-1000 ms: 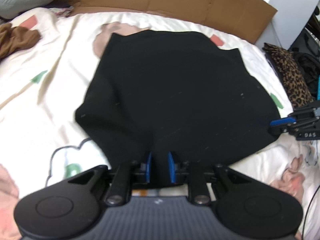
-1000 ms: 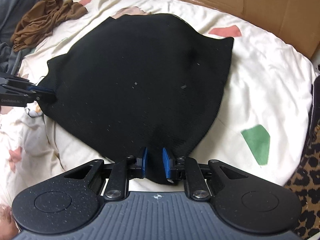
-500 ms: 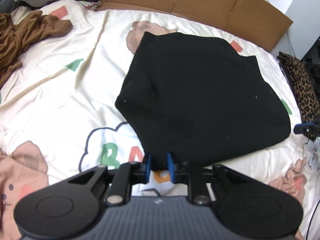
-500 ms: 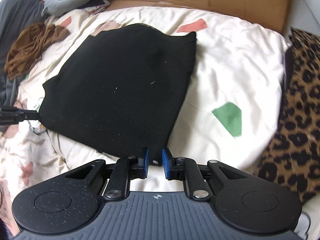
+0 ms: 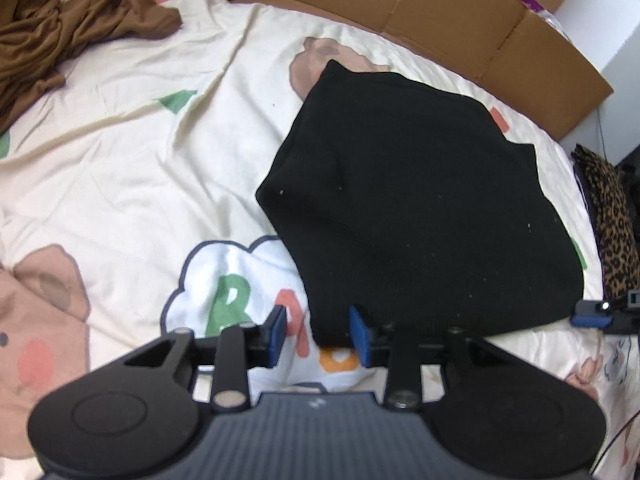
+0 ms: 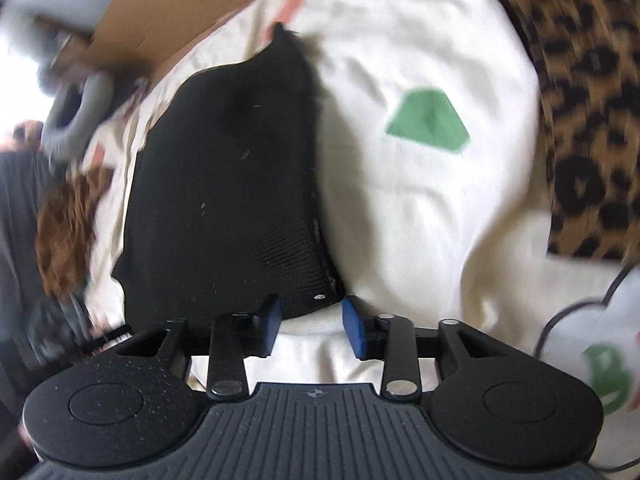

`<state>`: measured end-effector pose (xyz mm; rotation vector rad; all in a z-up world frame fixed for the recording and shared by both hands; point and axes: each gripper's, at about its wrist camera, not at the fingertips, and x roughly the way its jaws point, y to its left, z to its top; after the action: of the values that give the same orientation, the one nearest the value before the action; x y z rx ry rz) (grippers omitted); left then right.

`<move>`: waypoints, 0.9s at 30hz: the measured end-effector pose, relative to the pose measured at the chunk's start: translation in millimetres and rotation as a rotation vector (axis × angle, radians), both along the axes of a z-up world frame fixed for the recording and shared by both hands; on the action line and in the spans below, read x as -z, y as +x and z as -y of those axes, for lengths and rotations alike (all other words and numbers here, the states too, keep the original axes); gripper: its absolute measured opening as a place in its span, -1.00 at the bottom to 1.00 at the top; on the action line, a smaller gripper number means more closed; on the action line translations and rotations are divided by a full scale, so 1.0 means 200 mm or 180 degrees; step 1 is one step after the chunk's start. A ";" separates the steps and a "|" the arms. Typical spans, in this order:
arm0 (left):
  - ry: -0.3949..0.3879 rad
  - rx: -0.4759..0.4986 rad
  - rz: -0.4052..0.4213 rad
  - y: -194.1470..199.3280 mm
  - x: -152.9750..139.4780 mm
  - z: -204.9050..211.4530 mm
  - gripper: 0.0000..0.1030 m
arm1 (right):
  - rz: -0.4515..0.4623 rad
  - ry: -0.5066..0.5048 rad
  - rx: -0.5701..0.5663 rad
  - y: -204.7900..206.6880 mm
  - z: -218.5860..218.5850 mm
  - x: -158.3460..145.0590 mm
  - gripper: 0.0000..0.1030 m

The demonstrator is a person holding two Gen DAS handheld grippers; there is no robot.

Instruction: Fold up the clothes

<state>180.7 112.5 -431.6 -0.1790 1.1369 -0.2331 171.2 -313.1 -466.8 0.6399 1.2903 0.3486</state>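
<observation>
Left wrist view: the left gripper (image 5: 318, 334) points steeply down over the near edge of a black knitted garment (image 5: 420, 208), its blue pads (image 5: 277, 333) apart and its jaws opening; the garment's near corner lies in the gap between them, touched by neither pad. The garment rests folded into a compact, roughly four-sided block on a cream bedsheet printed with cartoon bears and coloured letters (image 5: 168, 184), its surface smooth with one soft ridge near the left edge. A crumpled brown garment (image 5: 60, 36) lies well apart at the far left, a flattened brown cardboard sheet (image 5: 440, 12) runs along the far side, and a leopard-print cloth (image 5: 616, 220) sits at the right edge. The right gripper's blue tip (image 5: 592, 316) shows at the garment's near right corner. Right wrist view, blurred: the right gripper (image 6: 311, 322) is rolled and angled down at that corner, its jaws opening, pads clear of the fabric, with the garment's corner (image 6: 312, 296) just beyond the gap. The garment lies flat on the sheet, the leopard-print cloth to its right.
</observation>
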 end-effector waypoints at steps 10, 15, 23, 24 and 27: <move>-0.0242 -0.0086 -0.0095 0.00 0.08 -0.01 -0.93 | -0.0145 0.0482 0.0478 -0.01 0.00 0.14 -0.78; -0.0226 -0.0107 -0.0090 -0.01 0.07 -0.03 -0.95 | 0.0015 0.0549 0.0499 -0.01 0.02 0.08 -0.92; -0.0412 -0.0151 -0.0126 -0.01 0.08 -0.05 -0.63 | -0.0043 0.0677 0.0529 -0.02 0.04 0.14 -0.50; -0.0431 -0.0147 -0.0117 -0.01 0.09 -0.06 -0.56 | -0.0050 0.0724 0.0562 -0.02 0.04 0.16 -0.39; -0.0542 -0.0116 -0.0067 -0.02 0.12 -0.06 -0.40 | -0.0090 0.0882 0.0721 -0.04 0.04 0.22 -0.32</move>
<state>177.6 125.5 -455.0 -0.3534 1.1338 -0.2965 163.7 -321.6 -510.2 1.0194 1.1916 0.3348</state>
